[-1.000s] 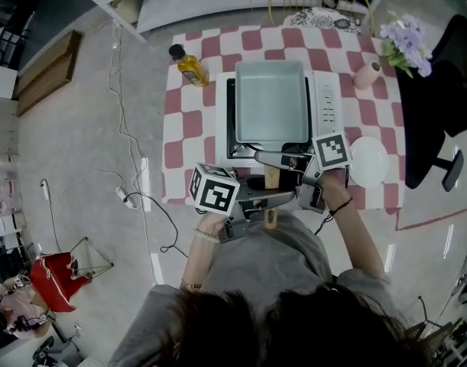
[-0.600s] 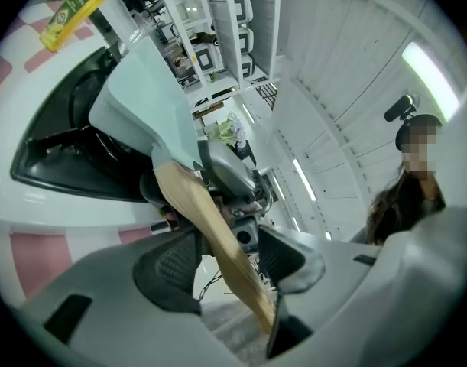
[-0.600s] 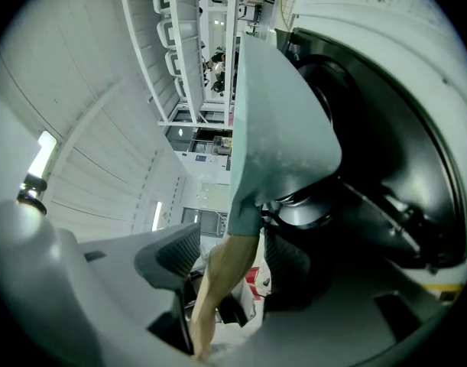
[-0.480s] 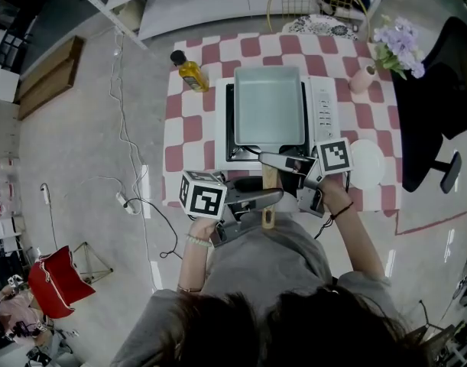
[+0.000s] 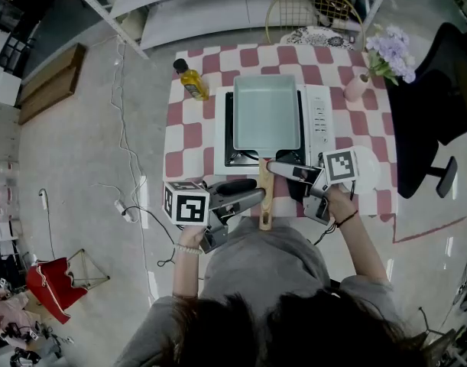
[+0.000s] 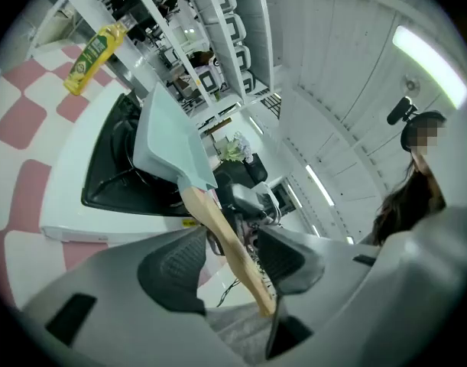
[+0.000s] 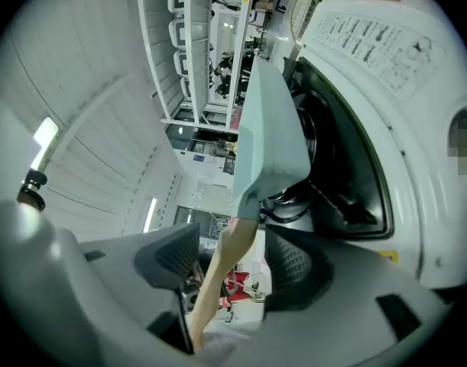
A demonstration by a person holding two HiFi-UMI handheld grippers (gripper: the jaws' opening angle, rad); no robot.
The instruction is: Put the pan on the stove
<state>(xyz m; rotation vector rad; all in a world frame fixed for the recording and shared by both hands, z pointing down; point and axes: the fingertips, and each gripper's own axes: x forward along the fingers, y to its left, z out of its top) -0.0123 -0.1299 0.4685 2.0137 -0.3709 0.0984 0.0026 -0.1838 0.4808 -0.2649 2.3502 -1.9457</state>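
Observation:
The pale-green rectangular pan [image 5: 267,113] sits on the black burner of the white stove [image 5: 322,117], its wooden handle [image 5: 264,197] pointing toward me over the table edge. My left gripper [image 5: 256,196] is open just left of the handle. My right gripper [image 5: 275,165] is open at the handle's root, on its right. Both have just been opening. In the left gripper view the handle [image 6: 225,243] runs between the left gripper's [image 6: 231,239] spread pads without touching them. The right gripper view shows the same: pan [image 7: 271,128], right gripper [image 7: 229,243], and handle [image 7: 218,281] free between the pads.
The stove stands on a red-and-white checked table [image 5: 187,140]. An oil bottle [image 5: 191,80] is at the back left, a pink vase of flowers [image 5: 355,86] at the back right, a white plate [image 5: 368,167] right of the stove. A black chair [image 5: 439,105] stands to the right.
Both grippers have opened and let go of the pan's handle. The left one has drawn back to the left, the right one slightly right; the whole handle now shows.

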